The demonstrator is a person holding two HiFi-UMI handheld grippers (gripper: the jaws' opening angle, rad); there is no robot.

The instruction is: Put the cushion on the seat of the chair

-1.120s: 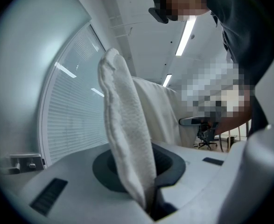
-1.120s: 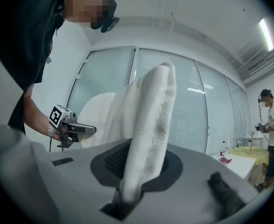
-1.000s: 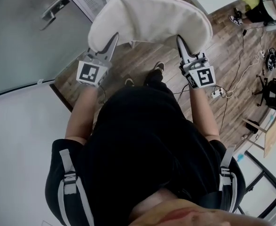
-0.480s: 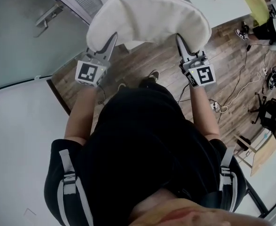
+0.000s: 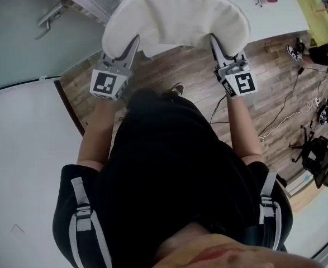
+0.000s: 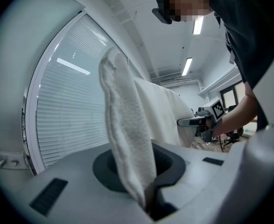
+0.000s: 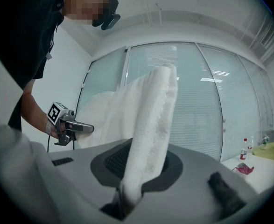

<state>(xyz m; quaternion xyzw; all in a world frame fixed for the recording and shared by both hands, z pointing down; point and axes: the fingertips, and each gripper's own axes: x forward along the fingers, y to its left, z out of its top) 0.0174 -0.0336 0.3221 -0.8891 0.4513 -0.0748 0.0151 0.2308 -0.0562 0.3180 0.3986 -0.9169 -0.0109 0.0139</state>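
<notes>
The person's black top (image 5: 169,166) fills the nearest part of the head view, with both bare forearms reaching forward from it. Each hand carries a pair of tongs with a square-marker cube on top. The left tongs (image 5: 134,40) are closed on the left edge of the cushion (image 5: 175,15), and the left gripper view shows the fabric pinched thin between the jaws. The right tongs (image 5: 213,39) are clamped on the opposite edge in the same way, the cloth squeezed flat where the jaws meet.

The cushion hangs in the air between the two pairs of tongs, held out in front of the person above the wooden floor (image 5: 253,77) and touching nothing else. It is off-white, broad and softly padded, with rounded corners. Its surface has a nubbly, towel-like weave (plain in both gripper views). Its middle bows away from the person, so the gripped edges curl inward.

Below it, a shoe (image 5: 177,88) stands on the floor. Cables (image 5: 281,102) trail further right. Beyond the cushion lies a white counter (image 5: 275,10), and a glass wall with slatted blinds (image 6: 76,120) stands behind.
</notes>
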